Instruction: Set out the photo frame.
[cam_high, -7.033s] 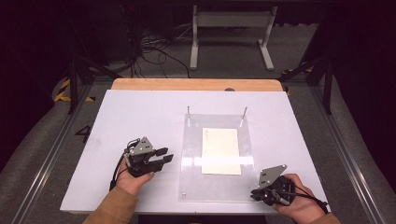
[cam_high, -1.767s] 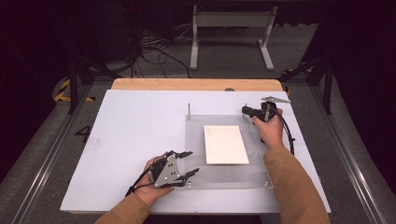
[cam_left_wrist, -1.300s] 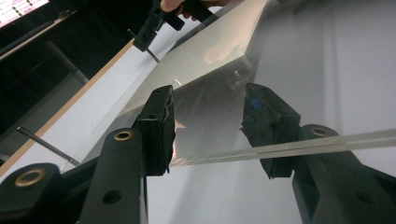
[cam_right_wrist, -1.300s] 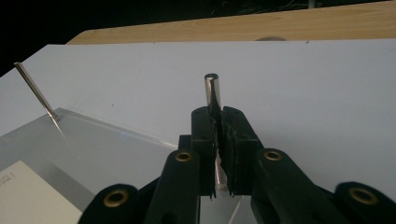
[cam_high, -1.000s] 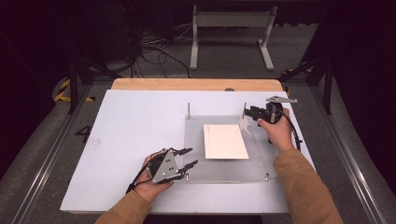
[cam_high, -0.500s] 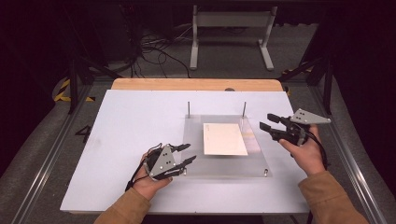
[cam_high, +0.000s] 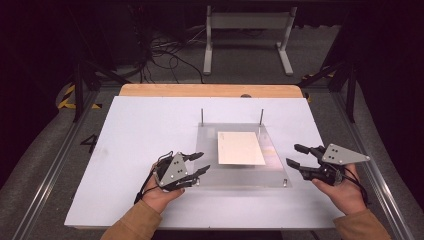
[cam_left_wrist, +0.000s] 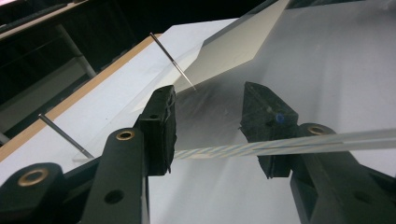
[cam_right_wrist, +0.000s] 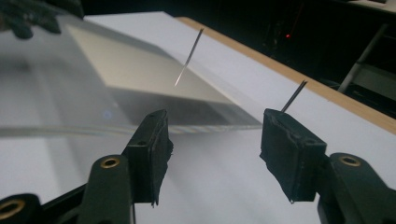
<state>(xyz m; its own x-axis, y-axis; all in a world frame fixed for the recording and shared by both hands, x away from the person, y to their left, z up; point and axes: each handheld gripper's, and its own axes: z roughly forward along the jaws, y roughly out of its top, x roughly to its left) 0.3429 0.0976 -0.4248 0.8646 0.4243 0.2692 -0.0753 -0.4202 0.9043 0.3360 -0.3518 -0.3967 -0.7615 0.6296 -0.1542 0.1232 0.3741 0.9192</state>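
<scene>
The left gripper is seen at the near left corner of the clear acrylic plate, its jaws spread and set one above and one below the plate's edge. In the left gripper view that edge runs between the two pads with gaps on both sides, so nothing is clamped; the plate is straddled, not gripped. The right gripper is held just off the plate's right edge, near its front corner, pointing inward across the table. Its jaws have just been opening, and nothing lies between them; in the right gripper view the plate's edge is seen just ahead of the black fingertips, apart from them.

The plate lies flat in the middle of the white table, with a sheet of cream paper on or under it towards the back, and two thin metal pins standing upright at its far corners. Its long axis is judged to run from the person towards the pins.

The coming move is judged to turn on one relation: the plate lies directly inward from each gripper, between them. The left gripper is the nearer, already astride the edge; the right one has a short gap to cross before its jaws can take the opposite side.
</scene>
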